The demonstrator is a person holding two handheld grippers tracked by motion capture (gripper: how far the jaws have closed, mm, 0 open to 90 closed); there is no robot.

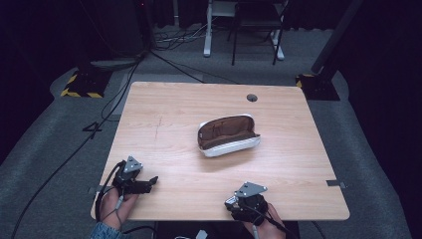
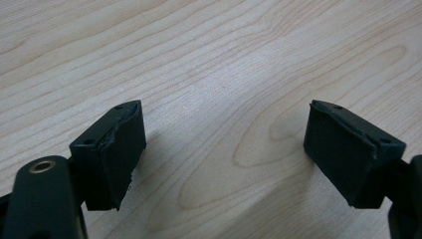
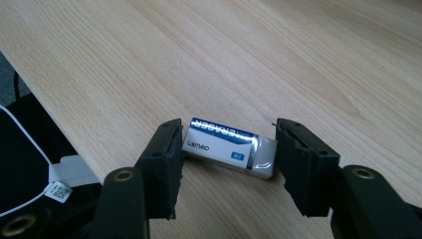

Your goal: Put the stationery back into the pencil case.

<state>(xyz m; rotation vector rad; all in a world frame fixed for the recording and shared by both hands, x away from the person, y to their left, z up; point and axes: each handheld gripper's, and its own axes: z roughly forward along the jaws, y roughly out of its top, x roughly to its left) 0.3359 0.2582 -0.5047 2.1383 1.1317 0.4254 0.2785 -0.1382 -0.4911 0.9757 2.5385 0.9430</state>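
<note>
A white eraser in a blue and white paper sleeve lies on the wooden table, close to its front edge. My right gripper is shut on the eraser, one black pad pressing on each end. In the high view the right gripper sits at the front edge, right of centre. My left gripper is open over bare wood with nothing between its pads. The high view shows the left gripper at the front left corner. An open white pencil case with a brown lining lies mid-table.
A round cable hole marks the table's far side. Past the table are chair and desk legs, floor cables and stand bases. Beyond the table edge in the right gripper view hangs a white tagged cable.
</note>
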